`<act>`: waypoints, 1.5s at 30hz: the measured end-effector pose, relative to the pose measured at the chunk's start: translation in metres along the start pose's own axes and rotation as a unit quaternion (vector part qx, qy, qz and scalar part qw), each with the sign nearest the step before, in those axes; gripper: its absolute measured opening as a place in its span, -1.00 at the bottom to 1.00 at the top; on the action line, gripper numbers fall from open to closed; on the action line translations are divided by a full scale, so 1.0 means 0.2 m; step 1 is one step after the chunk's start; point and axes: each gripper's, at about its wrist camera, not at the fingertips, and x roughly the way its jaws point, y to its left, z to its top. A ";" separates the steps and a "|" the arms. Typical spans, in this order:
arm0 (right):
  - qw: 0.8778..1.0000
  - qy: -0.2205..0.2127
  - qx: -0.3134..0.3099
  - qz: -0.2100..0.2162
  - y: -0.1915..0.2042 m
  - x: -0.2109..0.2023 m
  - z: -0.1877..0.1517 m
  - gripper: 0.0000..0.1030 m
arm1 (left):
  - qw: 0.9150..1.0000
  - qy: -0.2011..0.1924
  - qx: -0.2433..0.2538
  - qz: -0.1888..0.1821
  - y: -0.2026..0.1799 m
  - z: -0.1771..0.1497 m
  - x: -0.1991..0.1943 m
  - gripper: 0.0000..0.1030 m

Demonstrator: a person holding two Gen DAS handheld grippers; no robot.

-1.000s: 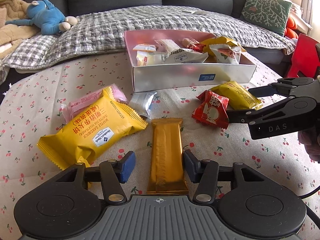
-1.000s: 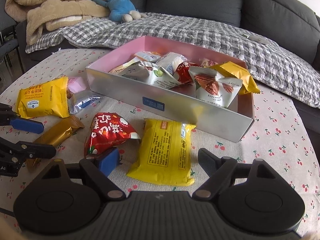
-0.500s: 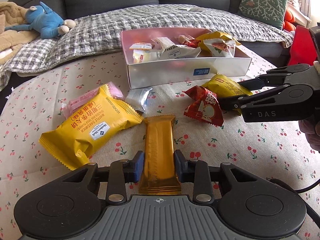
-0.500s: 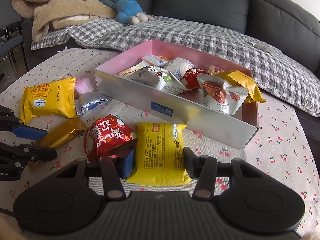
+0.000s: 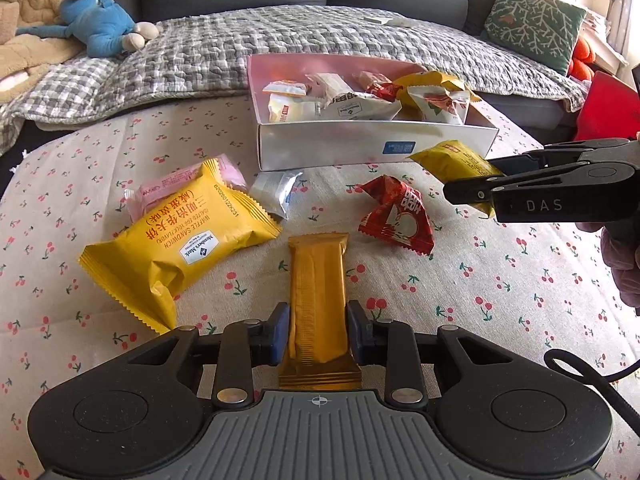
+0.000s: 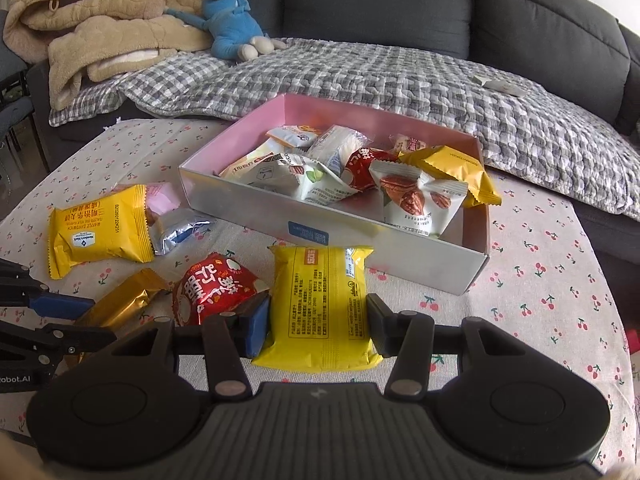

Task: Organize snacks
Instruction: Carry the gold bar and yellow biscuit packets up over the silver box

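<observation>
Left wrist view: your left gripper [image 5: 318,334] is clamped on the near end of the gold bar [image 5: 318,292], which lies on the cherry-print cloth [image 5: 520,280] pointing toward the box [image 5: 360,144]. Loose around it lie the big yellow waffle pack [image 5: 176,248], a pink pack [image 5: 176,184] tucked behind it, a silver sachet [image 5: 274,192] and a red pouch [image 5: 400,214]. Your right gripper [image 5: 472,184] enters from the right, closed on a yellow pack [image 5: 456,164] just beside the box.

Right wrist view: both pads press the sides of the yellow pack [image 6: 324,300], close in front of the box wall [image 6: 260,208]. The box already holds roughly eight snacks; by this count six remain outside, two of them gripped, so the job looks a little over half done.
</observation>
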 end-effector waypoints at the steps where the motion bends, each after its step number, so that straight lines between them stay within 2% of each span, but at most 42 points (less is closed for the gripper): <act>1: 1.000 0.000 0.004 -0.001 -0.01 0.00 0.00 -0.10 | 1.000 -0.002 -0.001 0.000 0.00 0.01 -0.01 -0.47; 8: 1.000 -0.008 0.014 0.000 -0.04 -0.04 -0.01 -0.10 | 0.999 -0.031 -0.011 -0.015 0.00 0.04 -0.10 -0.47; 12: 1.000 -0.016 0.010 -0.005 -0.05 -0.08 -0.02 -0.10 | 0.999 -0.023 -0.025 -0.028 -0.01 0.05 -0.11 -0.47; 17: 1.000 -0.022 0.012 -0.011 -0.07 -0.13 -0.03 -0.10 | 0.995 0.004 -0.076 -0.059 0.00 0.07 -0.09 -0.47; 19: 1.000 -0.024 0.014 -0.014 -0.09 -0.15 -0.04 -0.10 | 0.995 0.006 -0.075 -0.059 -0.02 0.08 -0.08 -0.47; 22: 0.999 -0.032 0.020 -0.017 -0.10 -0.17 -0.02 -0.10 | 0.997 -0.002 -0.062 -0.051 -0.06 0.11 -0.08 -0.47; 28: 0.998 -0.059 0.015 -0.017 -0.09 -0.18 0.02 -0.10 | 0.998 -0.044 -0.032 -0.014 -0.08 0.20 -0.10 -0.47; 34: 0.996 -0.068 0.053 -0.009 -0.15 -0.17 0.09 -0.10 | 0.997 -0.080 -0.005 0.020 -0.08 0.27 -0.05 -0.47; 37: 0.995 -0.068 0.067 -0.016 -0.19 -0.16 0.11 -0.10 | 0.996 -0.088 -0.014 0.017 -0.05 0.31 -0.05 -0.47; 42: 0.993 -0.079 0.085 -0.023 -0.24 -0.18 0.17 -0.10 | 0.991 -0.133 0.002 0.029 -0.04 0.41 -0.10 -0.47; 45: 0.993 -0.086 0.075 -0.030 -0.25 -0.19 0.23 -0.10 | 0.992 -0.126 0.006 0.022 -0.05 0.47 -0.10 -0.47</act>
